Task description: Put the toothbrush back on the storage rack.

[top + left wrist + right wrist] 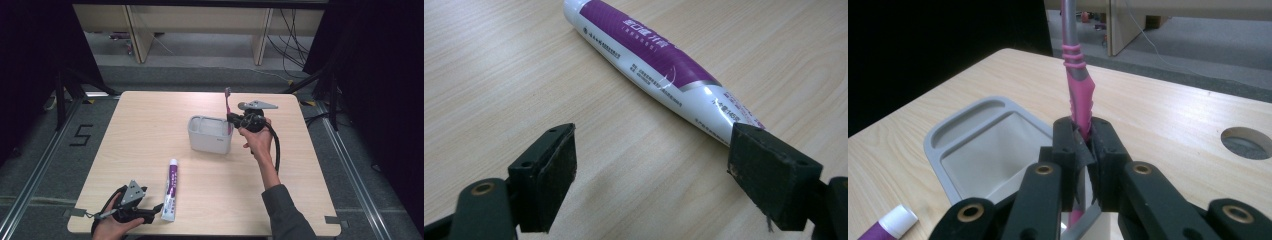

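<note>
A pink and grey toothbrush [228,106] stands upright, head up, with my right gripper [234,119] shut on its handle at the right rim of a grey rectangular holder [210,134]. In the right gripper view the jaws pinch the pink handle [1081,97] above the holder's rim [943,145], and the handle's lower end dips past the rim. A white and purple toothpaste tube [171,189] lies flat on the table near the front edge. My left gripper [150,212] rests open just left of the tube's lower end; the tube [659,60] lies beyond its right fingertip [769,170].
The light wooden table [150,130] has a round cable hole [1248,142] near the right gripper. Floor rails run along both sides of the table, and wooden furniture legs and cables stand behind its far edge.
</note>
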Demonstrator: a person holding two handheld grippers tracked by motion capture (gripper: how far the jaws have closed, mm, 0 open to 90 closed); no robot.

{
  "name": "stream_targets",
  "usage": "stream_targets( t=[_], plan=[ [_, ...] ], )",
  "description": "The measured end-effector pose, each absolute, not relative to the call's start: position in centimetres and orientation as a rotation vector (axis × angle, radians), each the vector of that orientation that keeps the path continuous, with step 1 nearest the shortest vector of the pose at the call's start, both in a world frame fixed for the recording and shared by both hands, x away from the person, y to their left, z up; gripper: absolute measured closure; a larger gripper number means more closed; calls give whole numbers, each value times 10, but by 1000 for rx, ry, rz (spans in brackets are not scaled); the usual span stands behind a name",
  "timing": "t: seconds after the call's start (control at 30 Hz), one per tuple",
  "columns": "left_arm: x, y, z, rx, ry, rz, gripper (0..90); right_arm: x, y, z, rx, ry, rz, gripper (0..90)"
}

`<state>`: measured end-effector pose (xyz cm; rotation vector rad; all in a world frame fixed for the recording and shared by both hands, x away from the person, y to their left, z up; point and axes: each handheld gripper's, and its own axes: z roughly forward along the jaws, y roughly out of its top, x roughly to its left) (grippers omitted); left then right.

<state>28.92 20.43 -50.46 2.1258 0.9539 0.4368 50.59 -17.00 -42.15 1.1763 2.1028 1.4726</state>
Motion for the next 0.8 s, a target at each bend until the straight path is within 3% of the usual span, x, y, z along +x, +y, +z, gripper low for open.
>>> stream_targets(
  t=[0.8],
  plan=[
    [290, 204, -506, 2126, 949, 440, 191, 504, -171, -431, 1138, 2122, 1410, 804]
  ],
)
